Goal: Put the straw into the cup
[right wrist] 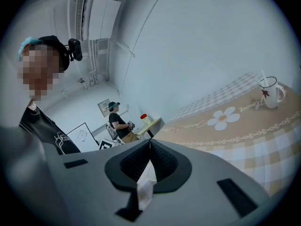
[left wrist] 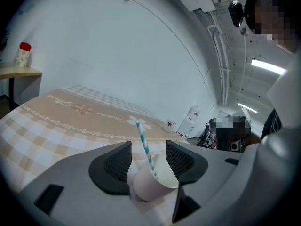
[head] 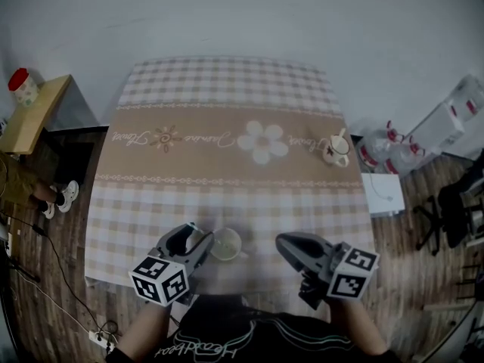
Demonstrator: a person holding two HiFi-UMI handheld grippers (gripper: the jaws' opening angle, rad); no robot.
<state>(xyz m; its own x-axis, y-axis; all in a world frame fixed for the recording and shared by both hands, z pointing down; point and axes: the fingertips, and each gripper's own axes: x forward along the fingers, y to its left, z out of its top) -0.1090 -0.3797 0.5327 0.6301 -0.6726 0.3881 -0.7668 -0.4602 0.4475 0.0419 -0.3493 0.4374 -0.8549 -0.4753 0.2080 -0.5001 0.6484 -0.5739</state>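
Nearest us, at the table's [head: 151, 225] 6 o'clock edge, the cup [left wrist: 153, 185] has the striped straw [left wrist: 145, 145] standing in it and rising past the rim, so we judge the main step done. The left gripper [left wrist: 148, 157], at the cup's 9 o'clock, has its jaws spread either side of the cup, with the pads clear of it as far as we can tell. What is left, we think, is drawing that gripper back without tipping the cup. At the cup's 3 o'clock the right gripper [right wrist: 150, 147] has its jaws together, pinching a white paper strip [right wrist: 145, 189], perhaps the wrapper, not yet set down. Farther off, toward 1 o'clock, a mug [head: 336, 150] stands well apart.
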